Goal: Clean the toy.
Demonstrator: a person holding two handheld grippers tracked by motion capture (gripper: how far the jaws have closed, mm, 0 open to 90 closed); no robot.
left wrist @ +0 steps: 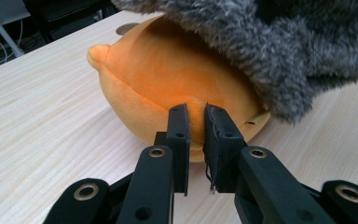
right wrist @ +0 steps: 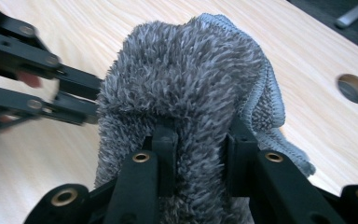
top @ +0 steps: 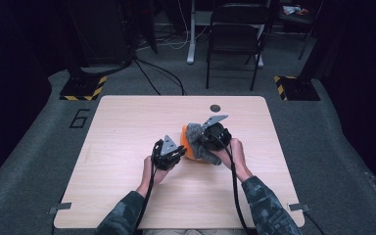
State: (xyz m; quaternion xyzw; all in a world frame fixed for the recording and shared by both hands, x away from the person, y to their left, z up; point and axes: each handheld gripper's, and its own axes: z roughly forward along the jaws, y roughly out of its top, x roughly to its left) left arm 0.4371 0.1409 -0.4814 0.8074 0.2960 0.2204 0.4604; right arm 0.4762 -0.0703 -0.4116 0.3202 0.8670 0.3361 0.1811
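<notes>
Dark floor and a folding chair (top: 235,34) lie beyond the counter (top: 127,132), a pale wooden top with a round hole (top: 215,108) near its 12 o'clock edge. Most of that top is bare: wide room at 9 o'clock, a fair strip at 3 o'clock, and free wood toward me at 6 o'clock, so I judge there is plenty of space to draw either hand outward without nearing an edge.

Just right of centre sits the orange plush (left wrist: 168,88), resting on the counter. Over it, from its 1 o'clock side, hangs the grey cloth (right wrist: 186,84), a shaggy towel with a stitched hem; it covers the plush's top and far side and leaves the near flank bare.

My right tongs (right wrist: 196,149) are clamped on a thick fold of that cloth, pile bulging between the jaws, which I take as holding it up so it can be pulled over or off the plush. My left tongs (left wrist: 196,140) come in from 8 o'clock, jaws nearly shut and pinching a small ridge of the plush's bare flank, likely to keep it from sliding along with the cloth.
</notes>
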